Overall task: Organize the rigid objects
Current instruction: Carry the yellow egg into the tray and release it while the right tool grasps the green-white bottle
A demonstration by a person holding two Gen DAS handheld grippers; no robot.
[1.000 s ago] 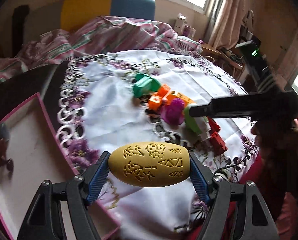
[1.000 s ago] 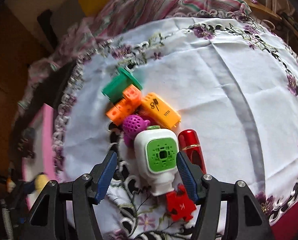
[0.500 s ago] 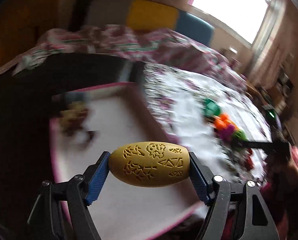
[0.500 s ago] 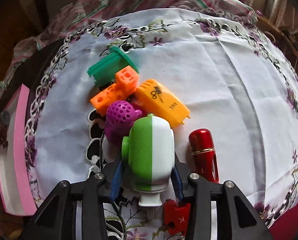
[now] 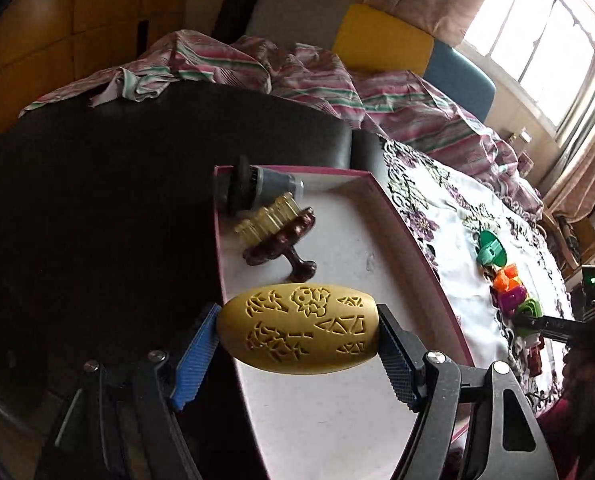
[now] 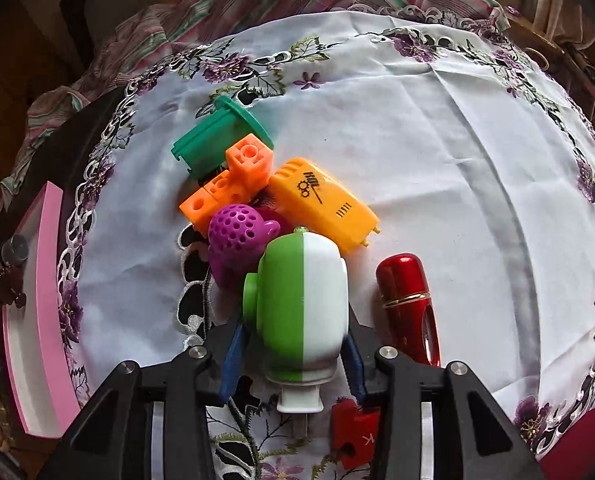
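Above the tray's (image 5: 413, 240) near-left edge, the left hand-held gripper (image 5: 297, 330) clamps the egg (image 5: 297, 328) endwise, long axis crosswise; right hand-held gripper (image 6: 293, 344) grips the green-white toy (image 6: 301, 304).

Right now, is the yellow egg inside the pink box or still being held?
Held. The left gripper is shut on the yellow egg, which hangs over the pink tray; it looks not yet set down.

daylight from window (image 5: 537, 40), blown out | left side dim | fisheye bending edges | both views sharp
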